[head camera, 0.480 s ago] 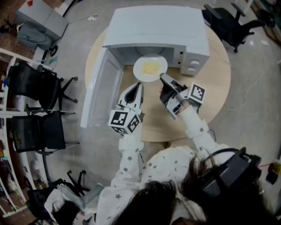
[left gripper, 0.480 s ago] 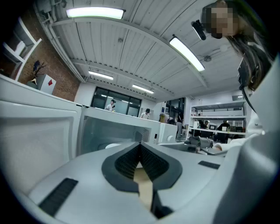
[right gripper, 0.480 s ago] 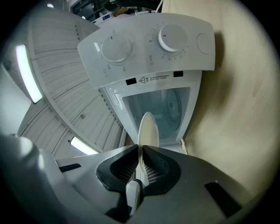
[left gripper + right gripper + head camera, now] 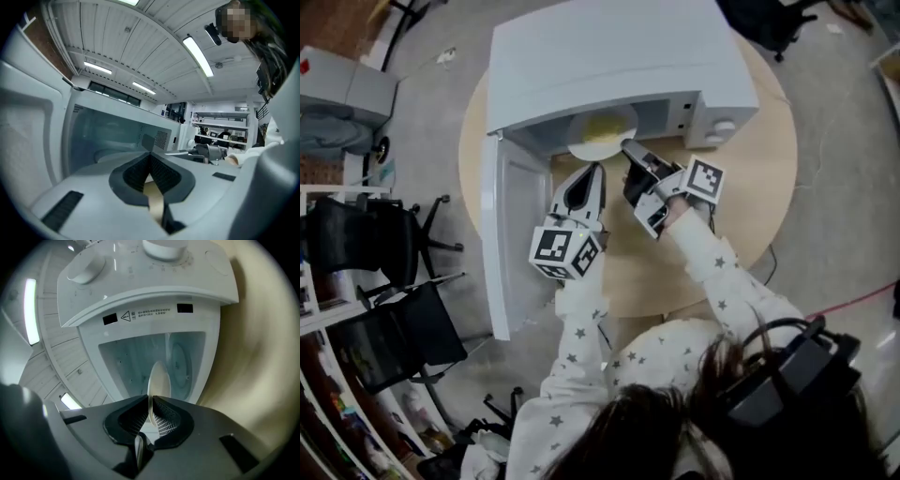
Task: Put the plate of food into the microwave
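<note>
A white plate (image 4: 602, 133) with yellow food sits half inside the open microwave (image 4: 609, 56), its far half hidden under the oven's top. My right gripper (image 4: 628, 150) is shut on the plate's near rim. In the right gripper view the plate (image 4: 158, 378) shows edge-on between the pads, pointing into the cavity (image 4: 136, 357). My left gripper (image 4: 589, 178) hovers just left of the right one, in front of the opening. Its jaws are shut with nothing held (image 4: 151, 157).
The microwave door (image 4: 516, 234) stands swung open to the left, reaching past the round wooden table (image 4: 741, 187). The control panel with knobs (image 4: 140, 277) is on the oven's right side. Office chairs (image 4: 384, 244) and a shelf stand on the floor at left.
The right gripper has carried the plate forward, from the mouth of the microwave to halfway inside. The left gripper has followed closer to the opening.
</note>
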`<state>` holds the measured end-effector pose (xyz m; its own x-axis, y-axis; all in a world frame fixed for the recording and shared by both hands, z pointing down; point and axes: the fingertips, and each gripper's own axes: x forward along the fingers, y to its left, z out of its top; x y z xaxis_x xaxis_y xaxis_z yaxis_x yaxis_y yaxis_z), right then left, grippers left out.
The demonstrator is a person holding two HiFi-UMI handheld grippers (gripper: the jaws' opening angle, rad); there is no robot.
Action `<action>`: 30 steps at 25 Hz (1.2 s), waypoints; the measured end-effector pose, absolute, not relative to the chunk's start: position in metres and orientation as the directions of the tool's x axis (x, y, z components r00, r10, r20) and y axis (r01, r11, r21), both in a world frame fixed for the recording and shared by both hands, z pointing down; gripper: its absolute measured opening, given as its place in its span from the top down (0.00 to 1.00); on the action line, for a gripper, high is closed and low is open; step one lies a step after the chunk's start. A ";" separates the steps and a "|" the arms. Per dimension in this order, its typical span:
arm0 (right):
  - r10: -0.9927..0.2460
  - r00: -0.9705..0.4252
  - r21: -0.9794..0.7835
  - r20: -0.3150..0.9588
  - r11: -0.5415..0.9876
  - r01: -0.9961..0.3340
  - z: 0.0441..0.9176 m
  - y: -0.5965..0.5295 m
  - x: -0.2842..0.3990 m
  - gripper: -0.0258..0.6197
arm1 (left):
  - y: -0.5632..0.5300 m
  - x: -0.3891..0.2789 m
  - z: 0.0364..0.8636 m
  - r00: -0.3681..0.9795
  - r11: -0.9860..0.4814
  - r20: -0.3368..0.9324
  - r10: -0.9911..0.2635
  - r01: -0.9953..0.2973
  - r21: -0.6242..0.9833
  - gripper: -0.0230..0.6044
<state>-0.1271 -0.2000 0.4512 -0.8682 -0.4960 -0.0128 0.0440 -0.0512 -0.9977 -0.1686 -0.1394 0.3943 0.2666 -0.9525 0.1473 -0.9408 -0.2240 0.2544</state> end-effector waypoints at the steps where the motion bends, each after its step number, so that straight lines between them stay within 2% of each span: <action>1: -0.510 -0.860 -0.998 -0.012 -0.049 0.043 0.451 -0.204 -0.127 0.92 | -0.145 -0.166 0.395 0.287 -0.243 0.150 -0.946 -0.935 0.257 0.97; 10: -0.650 -0.759 -0.996 -0.028 -0.044 0.075 0.486 -0.205 -0.115 0.92 | -0.146 -0.142 0.438 0.478 -0.428 0.177 -0.860 -0.866 0.260 0.97; 20: -0.654 -0.756 -0.999 -0.003 -0.040 0.038 0.487 -0.216 -0.121 0.92 | -0.163 -0.145 0.446 0.465 -0.416 0.174 -0.868 -0.872 0.256 0.97; 30: -0.656 -0.748 -0.995 0.101 -0.045 -0.094 0.500 -0.226 -0.118 0.92 | -0.166 -0.140 0.452 0.452 -0.403 0.175 -0.875 -0.879 0.253 0.97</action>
<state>-0.1183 -0.2260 0.5002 -0.7480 -0.6560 0.1006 -0.0940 -0.0453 -0.9945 -0.1402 -0.1660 0.4515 0.4516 -0.8749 0.1748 -0.8794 -0.4034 0.2527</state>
